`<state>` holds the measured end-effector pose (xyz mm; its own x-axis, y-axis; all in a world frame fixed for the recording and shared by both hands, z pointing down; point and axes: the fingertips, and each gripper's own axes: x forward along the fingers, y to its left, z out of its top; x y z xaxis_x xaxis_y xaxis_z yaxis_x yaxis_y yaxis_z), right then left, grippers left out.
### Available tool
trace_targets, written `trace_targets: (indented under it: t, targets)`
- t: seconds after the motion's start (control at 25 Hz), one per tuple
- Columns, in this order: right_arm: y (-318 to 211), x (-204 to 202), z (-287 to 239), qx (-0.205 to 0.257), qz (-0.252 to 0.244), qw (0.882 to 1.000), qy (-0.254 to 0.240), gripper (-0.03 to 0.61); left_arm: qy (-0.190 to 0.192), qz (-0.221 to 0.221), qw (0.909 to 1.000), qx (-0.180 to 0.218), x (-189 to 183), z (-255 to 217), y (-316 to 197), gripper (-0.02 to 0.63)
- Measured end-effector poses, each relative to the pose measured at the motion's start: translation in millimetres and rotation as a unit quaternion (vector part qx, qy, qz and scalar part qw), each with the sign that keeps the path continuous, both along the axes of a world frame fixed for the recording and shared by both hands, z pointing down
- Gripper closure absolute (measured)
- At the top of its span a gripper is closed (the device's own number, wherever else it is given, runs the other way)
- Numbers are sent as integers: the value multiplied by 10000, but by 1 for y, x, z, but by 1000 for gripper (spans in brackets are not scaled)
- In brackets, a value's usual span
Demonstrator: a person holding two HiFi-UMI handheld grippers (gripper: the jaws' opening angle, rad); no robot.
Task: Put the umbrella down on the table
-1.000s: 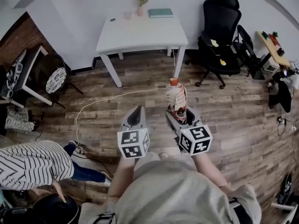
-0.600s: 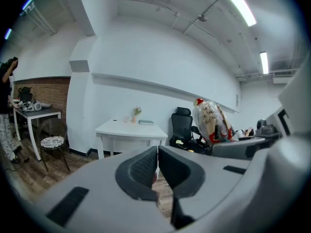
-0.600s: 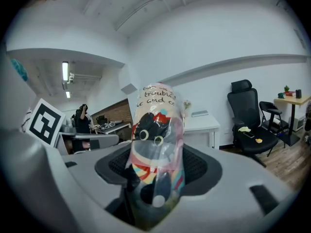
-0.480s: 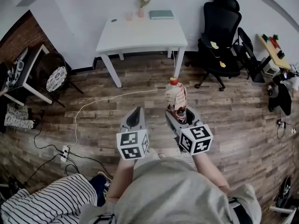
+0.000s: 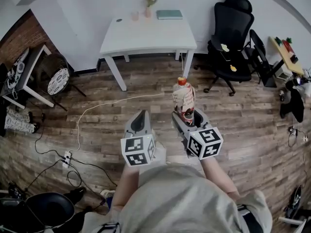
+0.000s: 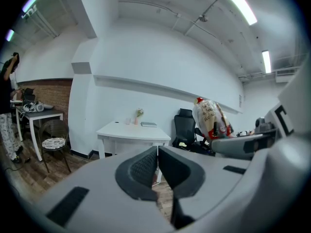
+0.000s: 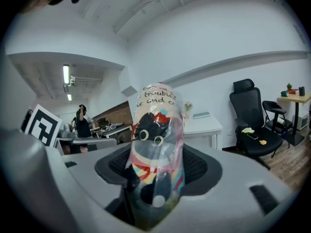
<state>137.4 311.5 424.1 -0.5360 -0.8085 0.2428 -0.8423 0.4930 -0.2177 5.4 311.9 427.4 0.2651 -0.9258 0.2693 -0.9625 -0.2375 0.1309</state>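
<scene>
The right tongs (image 5: 187, 119) clamp the umbrella (image 5: 184, 100), left tongs (image 5: 140, 122) together and empty, worktop (image 5: 146, 37) well apart: nothing set down yet.

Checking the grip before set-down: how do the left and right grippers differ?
The grey left gripper is shut and empty; the grey right gripper stands wide, clamped on the folded umbrella in its clear printed sleeve. Both carry marker cubes and point toward the white table.
</scene>
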Motion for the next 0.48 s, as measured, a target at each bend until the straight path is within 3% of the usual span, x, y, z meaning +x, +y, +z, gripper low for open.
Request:
trace_targets:
  t: [0.48]
  targets:
    - [-82, -10, 8, -9, 53, 10000, -38, 305, 9, 69, 10000, 38, -8, 10, -83, 604]
